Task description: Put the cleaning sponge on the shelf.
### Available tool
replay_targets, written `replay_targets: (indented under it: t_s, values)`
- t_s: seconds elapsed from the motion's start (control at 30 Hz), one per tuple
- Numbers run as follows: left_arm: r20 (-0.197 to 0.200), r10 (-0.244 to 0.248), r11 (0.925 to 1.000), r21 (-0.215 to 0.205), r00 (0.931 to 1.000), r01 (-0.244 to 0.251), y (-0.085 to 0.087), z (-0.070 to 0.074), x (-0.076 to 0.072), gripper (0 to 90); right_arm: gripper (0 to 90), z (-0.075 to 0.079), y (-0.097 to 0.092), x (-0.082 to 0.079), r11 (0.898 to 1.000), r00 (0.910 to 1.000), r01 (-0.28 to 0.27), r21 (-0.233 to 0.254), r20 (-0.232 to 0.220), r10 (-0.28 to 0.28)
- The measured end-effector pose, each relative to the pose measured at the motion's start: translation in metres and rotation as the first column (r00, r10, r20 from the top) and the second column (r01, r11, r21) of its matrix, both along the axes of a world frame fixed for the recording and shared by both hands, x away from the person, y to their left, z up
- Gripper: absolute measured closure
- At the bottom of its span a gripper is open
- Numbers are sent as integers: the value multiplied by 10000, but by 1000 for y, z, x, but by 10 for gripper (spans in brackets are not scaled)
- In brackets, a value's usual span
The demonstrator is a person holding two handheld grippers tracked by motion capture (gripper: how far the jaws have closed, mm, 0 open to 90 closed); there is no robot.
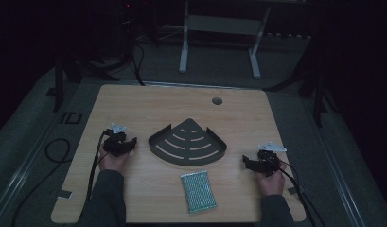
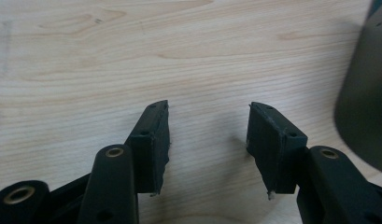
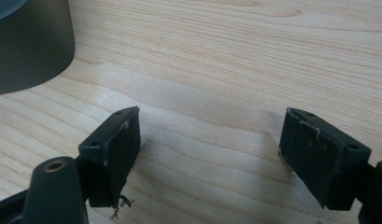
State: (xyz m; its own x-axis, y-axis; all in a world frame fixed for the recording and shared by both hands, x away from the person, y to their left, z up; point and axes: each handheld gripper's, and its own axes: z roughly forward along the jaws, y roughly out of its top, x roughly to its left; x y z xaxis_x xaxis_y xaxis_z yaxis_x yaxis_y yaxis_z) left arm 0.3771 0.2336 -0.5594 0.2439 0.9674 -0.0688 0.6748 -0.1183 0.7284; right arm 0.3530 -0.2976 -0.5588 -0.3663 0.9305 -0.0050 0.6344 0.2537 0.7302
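Observation:
A dark fan-shaped tray (image 1: 187, 142) with slots in its floor lies at the middle of the wooden table (image 1: 134, 104). In front of it lies a green dotted sponge (image 1: 198, 190). My left gripper (image 1: 126, 145) rests on the table left of the tray, open, with bare wood between its jaws (image 2: 208, 135). The tray's dark wall (image 2: 366, 102) shows at the right of the left gripper view. My right gripper (image 1: 248, 163) rests to the right of the tray, open and empty (image 3: 209, 140). The tray's wall (image 3: 30, 42) stands at the top left of the right gripper view.
A round cable hole (image 1: 217, 100) sits near the table's far edge. Cables (image 1: 54, 151) trail off the left side onto the floor. A white desk frame (image 1: 219, 28) stands beyond the table.

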Motion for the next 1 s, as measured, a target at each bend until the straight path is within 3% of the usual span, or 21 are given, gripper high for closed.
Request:
replay_targets:
  t_s: [0.23, 0.37, 0.4, 0.5, 0.6, 0.7, 0.77, 0.83, 1.0]
  values:
    - [182, -83, 9999, -144, 9998, 86, 2, -2, -2, 500, 208, 0, 0, -1, 10000, 10000, -32, -1, 5, 32]
    - [249, -108, 9999, 35, 9996, 107, 0, -3, -2, 498, 213, 0, 0, -1, 10000, 10000, -23, 20, 7, 23]
    - [241, -134, 9999, 111, 9996, 132, 0, -2, -2, 497, 295, 1, 0, -2, 10000, 10000, -61, 12, -13, 61]
    - [246, -140, 9996, 241, 9996, 134, -1, -2, -1, 497, 420, 4, -2, -4, 9999, 9999, -150, -11, -51, 150]
    - [254, -141, 9992, 365, 9996, 132, -3, -2, -1, 494, 461, 8, -2, -8, 9977, 9981, -563, 370, -209, 571]
    - [253, -194, 9986, 494, 9995, 181, -4, -2, -2, 485, 482, 16, 2, -15, 9925, 9938, -1105, 527, -62, 1110]
    - [246, -196, 9987, 481, 9995, 184, -4, -2, -2, 482, 510, 18, 4, -18, 9912, 9923, -1240, 467, -1, 1241]
    - [250, -215, 9986, 491, 9995, 203, -4, -2, -2, 479, 584, 26, 13, -27, 9877, 9878, -1559, 105, 33, 1559]
    - [256, -208, 9985, 504, 9995, 195, -4, -3, -2, 474, 689, 36, 19, -41, 9774, 9773, -2115, 13, 115, 2115]
